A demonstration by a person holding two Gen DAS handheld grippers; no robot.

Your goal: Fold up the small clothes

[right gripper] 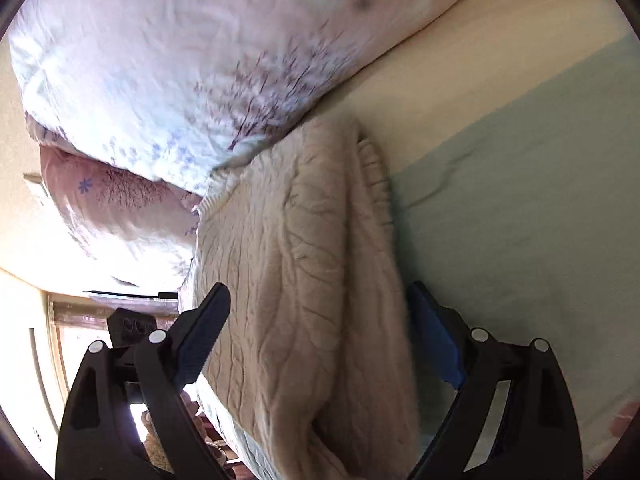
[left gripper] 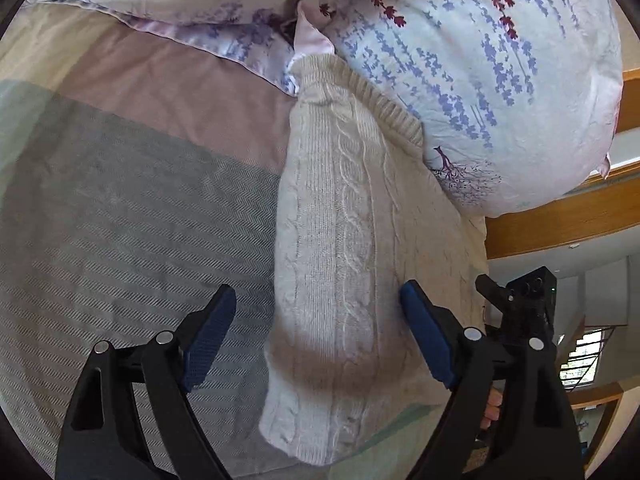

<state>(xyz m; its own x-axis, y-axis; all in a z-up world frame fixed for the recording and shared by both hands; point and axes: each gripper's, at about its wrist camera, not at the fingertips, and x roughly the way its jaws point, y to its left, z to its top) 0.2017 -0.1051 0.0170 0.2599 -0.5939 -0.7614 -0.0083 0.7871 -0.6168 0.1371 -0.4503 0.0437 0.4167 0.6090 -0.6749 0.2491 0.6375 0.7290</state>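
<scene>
Left wrist view: bed (left gripper: 120,200) first, then the floral pillow (left gripper: 500,80), then a cream cable-knit sweater (left gripper: 340,240) folded long, lying between and ahead of the left gripper (left gripper: 318,304)'s wide-open jaws. Right gripper (right gripper: 320,300) is wide too, straddling it. Looks soft, floppy, light; I'd pinch the ribbed hem.

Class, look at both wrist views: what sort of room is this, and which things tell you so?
Most likely a bedroom: a cream knitted sweater lies on a striped bedsheet, against floral pillows. Both the left gripper and the right gripper are open.
</scene>
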